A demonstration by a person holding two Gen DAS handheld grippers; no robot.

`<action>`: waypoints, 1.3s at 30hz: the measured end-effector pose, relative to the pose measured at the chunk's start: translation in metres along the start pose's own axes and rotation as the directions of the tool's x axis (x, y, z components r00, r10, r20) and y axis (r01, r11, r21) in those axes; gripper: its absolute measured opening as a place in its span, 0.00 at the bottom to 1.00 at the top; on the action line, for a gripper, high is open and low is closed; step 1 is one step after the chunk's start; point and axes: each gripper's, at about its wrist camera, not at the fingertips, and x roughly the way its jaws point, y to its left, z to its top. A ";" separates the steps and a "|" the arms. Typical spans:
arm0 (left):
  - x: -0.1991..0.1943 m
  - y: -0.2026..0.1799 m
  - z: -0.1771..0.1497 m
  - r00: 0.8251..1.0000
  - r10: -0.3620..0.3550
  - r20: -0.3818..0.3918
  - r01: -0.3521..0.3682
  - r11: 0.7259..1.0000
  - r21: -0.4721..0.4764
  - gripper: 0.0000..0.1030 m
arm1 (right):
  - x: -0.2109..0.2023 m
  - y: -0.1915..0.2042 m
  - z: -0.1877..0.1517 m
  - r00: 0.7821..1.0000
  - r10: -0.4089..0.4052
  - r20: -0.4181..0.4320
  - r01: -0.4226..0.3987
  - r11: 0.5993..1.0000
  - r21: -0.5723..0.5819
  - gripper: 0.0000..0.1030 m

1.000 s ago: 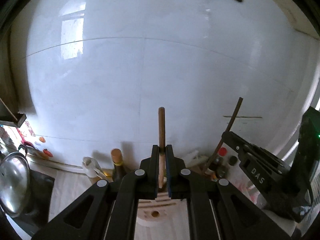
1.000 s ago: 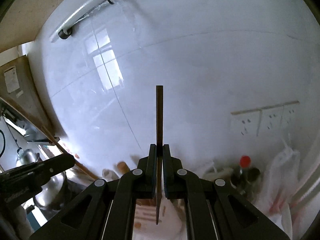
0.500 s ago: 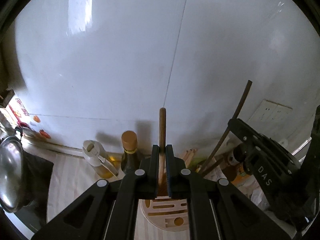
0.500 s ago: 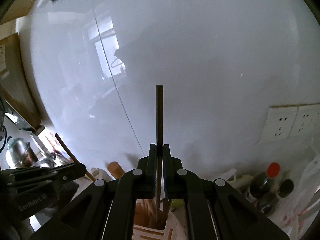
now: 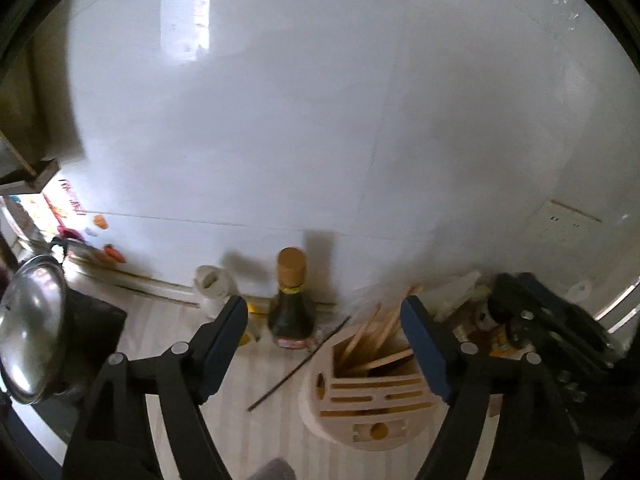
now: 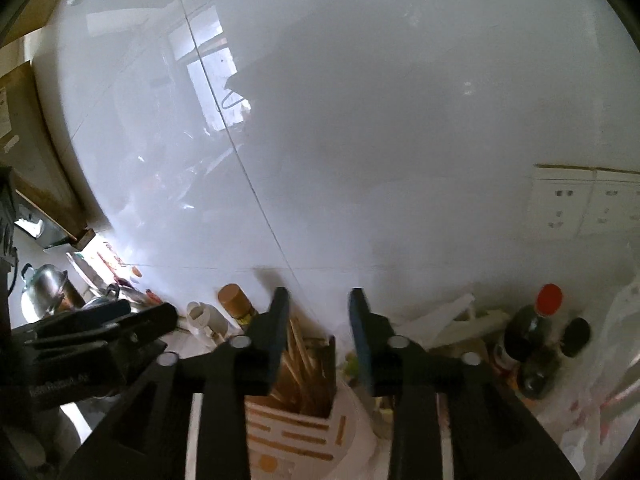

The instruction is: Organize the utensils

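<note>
Both grippers hang over the wooden utensil block (image 5: pixel 370 402) with jaws spread wide and nothing between them — the left gripper (image 5: pixel 324 344) and the right gripper (image 6: pixel 319 334) alike. Wooden chopsticks (image 6: pixel 304 360) stand bunched in the block's open compartment. Just left of the block a thin dark stick (image 5: pixel 298 366) lies on the counter (image 5: pixel 264 420), and behind that stands a dark sauce bottle (image 5: pixel 291 304).

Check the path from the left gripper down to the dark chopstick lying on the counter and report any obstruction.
Nothing visible blocks it. The left gripper is open, and the dark chopstick lies bare on the counter between the soy sauce bottle and the wooden utensil holder.
</note>
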 end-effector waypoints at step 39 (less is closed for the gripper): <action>-0.183 0.002 -0.150 0.979 0.074 0.188 -0.091 0.992 0.088 1.00 | -0.217 0.059 -0.129 0.909 -0.399 0.121 0.407 0.913 -0.041 1.00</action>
